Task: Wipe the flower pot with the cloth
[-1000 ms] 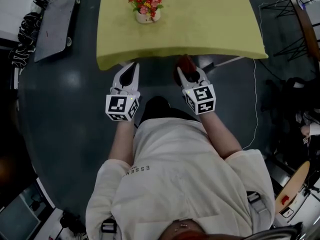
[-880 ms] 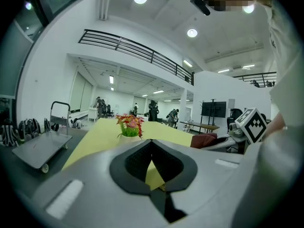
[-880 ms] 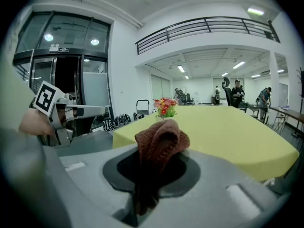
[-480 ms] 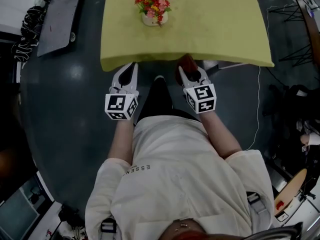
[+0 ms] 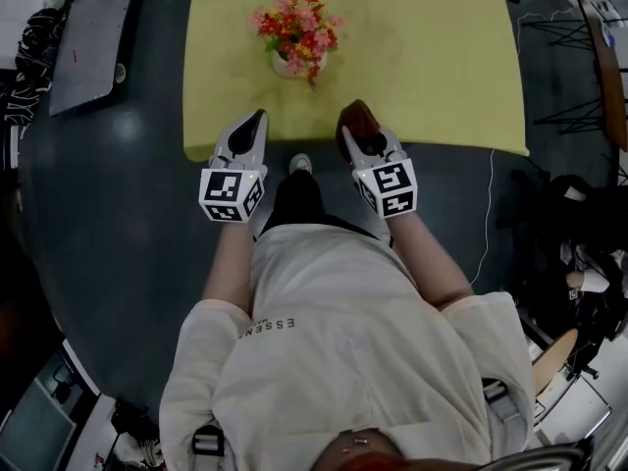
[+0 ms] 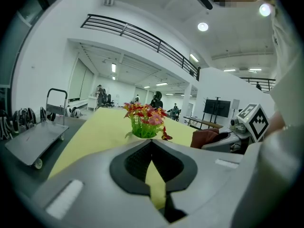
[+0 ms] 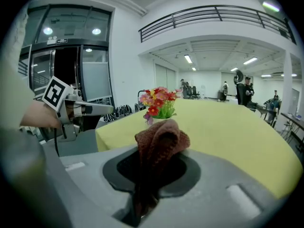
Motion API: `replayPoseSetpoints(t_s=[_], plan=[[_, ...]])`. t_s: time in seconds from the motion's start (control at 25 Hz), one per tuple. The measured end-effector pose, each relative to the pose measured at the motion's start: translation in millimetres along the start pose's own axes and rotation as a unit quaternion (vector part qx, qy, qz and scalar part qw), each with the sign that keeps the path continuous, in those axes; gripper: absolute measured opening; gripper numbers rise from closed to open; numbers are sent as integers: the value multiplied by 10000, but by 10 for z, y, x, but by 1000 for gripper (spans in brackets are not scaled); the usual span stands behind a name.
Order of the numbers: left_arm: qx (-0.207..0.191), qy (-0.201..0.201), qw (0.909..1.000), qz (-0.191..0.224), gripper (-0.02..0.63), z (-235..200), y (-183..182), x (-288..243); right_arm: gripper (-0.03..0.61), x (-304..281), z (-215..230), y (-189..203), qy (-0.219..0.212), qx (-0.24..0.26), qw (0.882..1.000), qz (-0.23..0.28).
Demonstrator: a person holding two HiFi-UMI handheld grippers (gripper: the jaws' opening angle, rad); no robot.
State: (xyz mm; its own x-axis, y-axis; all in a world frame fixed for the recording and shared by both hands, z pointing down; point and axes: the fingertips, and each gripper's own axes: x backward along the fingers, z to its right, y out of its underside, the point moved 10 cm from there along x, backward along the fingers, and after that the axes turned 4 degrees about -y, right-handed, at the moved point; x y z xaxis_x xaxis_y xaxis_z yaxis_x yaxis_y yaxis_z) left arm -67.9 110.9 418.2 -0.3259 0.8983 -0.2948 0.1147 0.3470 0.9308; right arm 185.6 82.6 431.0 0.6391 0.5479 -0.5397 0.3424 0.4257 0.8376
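Yellow worktop [image 5: 422, 57] fills the upper centre above dark floor [image 5: 108, 214]. Blooms [image 5: 297, 27] hide most of the flower pot [image 5: 284, 66]. The left gripper [image 5: 258, 118] jaws are pressed together, and the right gripper [image 5: 359, 133] jaws pinch the cloth [image 5: 353, 116].

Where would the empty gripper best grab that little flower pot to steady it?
Probably low on the white wall of the flower pot, coming level from the near left side: the flowers spread over its rim, blocking a grip from above. The shut left gripper must open first.

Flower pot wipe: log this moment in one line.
left gripper shut, empty | right gripper shut on cloth | flower pot untouched on table
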Motion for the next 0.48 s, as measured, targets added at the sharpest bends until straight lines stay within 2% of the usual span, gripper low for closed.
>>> replayPoseSetpoints(t_s=[0.16,0.48], plan=[[50,166,9997,-158,11,-228,-86,-388,55,-371,163,-173,-39,102,9998,-173],[-91,653,9968,-450,11,-473,-173,-998,55,-1028,137,-375,-481,346,9971,-482]])
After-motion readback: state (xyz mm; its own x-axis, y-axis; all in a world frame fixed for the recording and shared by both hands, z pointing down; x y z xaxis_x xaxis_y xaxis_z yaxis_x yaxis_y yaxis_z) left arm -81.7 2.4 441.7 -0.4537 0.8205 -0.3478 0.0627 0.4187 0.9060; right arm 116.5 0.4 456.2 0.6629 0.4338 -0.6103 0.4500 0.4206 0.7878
